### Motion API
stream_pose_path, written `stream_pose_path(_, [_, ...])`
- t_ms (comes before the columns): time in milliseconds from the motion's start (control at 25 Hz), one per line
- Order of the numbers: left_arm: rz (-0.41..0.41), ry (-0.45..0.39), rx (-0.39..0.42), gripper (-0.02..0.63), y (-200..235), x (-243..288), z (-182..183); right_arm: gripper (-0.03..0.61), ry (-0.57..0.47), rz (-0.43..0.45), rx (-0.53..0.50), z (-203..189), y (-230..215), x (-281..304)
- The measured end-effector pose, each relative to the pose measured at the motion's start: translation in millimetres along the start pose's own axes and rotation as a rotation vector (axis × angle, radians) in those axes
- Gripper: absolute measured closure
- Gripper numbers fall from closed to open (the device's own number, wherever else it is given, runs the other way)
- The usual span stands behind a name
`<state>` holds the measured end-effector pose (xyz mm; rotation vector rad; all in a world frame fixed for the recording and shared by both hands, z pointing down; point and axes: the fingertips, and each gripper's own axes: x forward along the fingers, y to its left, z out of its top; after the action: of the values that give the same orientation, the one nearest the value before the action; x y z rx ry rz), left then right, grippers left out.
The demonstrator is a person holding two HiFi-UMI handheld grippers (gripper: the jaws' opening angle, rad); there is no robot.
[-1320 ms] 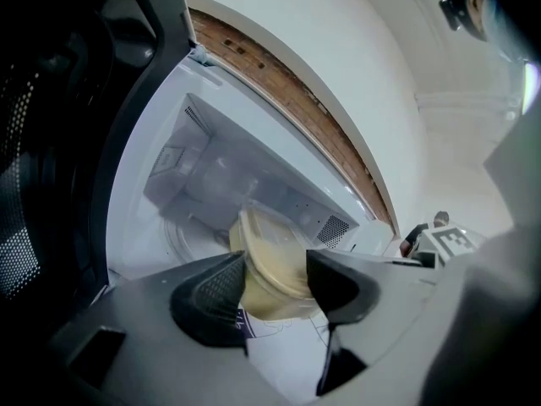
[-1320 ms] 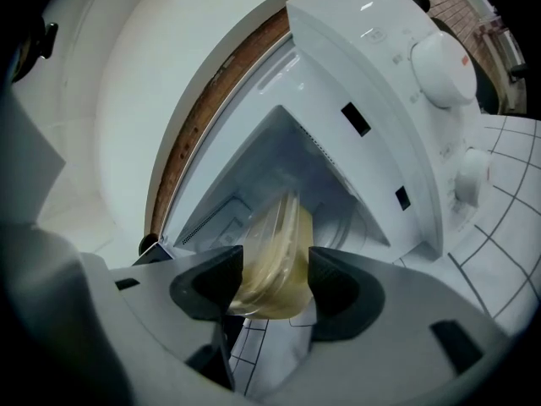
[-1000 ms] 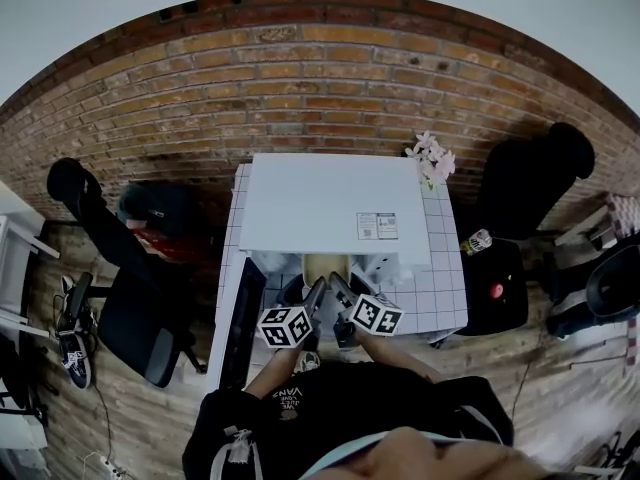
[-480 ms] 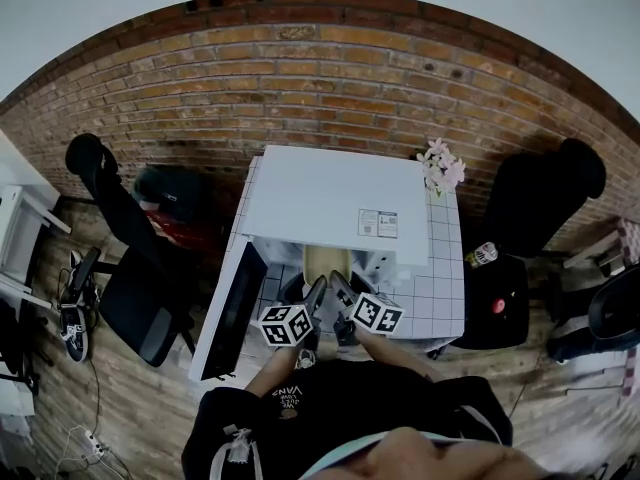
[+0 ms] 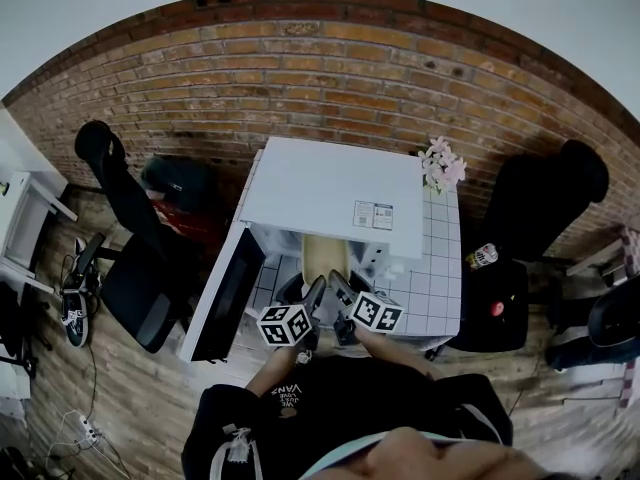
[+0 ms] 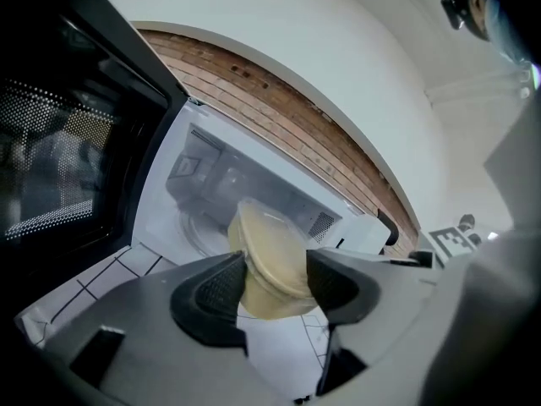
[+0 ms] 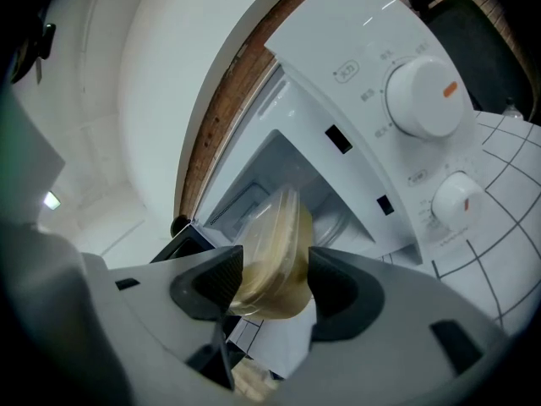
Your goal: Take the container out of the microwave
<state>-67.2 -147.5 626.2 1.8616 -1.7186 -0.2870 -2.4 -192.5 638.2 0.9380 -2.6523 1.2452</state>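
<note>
A pale yellow lidded container [image 5: 322, 256] hangs in front of the open cavity of the white microwave [image 5: 330, 183], above the tiled table [image 5: 437, 280]. My left gripper [image 5: 316, 290] and right gripper [image 5: 336, 284] pinch it from either side. In the left gripper view the container [image 6: 272, 256] sits tilted between the dark pads, with the left gripper [image 6: 275, 282] shut on it and the cavity [image 6: 207, 189] behind. In the right gripper view the container [image 7: 275, 248] is clamped the same way by the right gripper [image 7: 275, 284].
The black microwave door [image 5: 222, 298] stands swung open to the left. Two white knobs [image 7: 423, 98] are on the microwave's right panel. Pink flowers [image 5: 438, 164] stand at the table's back right. Black chairs [image 5: 135, 268] flank the table, with a bottle [image 5: 481, 256] to the right.
The head view has drifted, so the microwave and its open door sit slightly further up and left. Both grippers stay shut on the container in front of the opening.
</note>
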Motion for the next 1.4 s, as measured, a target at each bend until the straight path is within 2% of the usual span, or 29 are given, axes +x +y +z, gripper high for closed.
stream_pose_path(760, [0.076, -0.04, -0.027, 0.38, -23.2, -26.9, -29.9, 0.344, 0.076, 0.063, -0.038, -18.6, -5.5, -32.6])
stream_pose_path(1400, [0.113, -0.037, -0.039, 0.38, -30.2, -41.8, -50.0, 0.347, 0.131, 0.091, -0.058, -34.0, -7.7, -47.2])
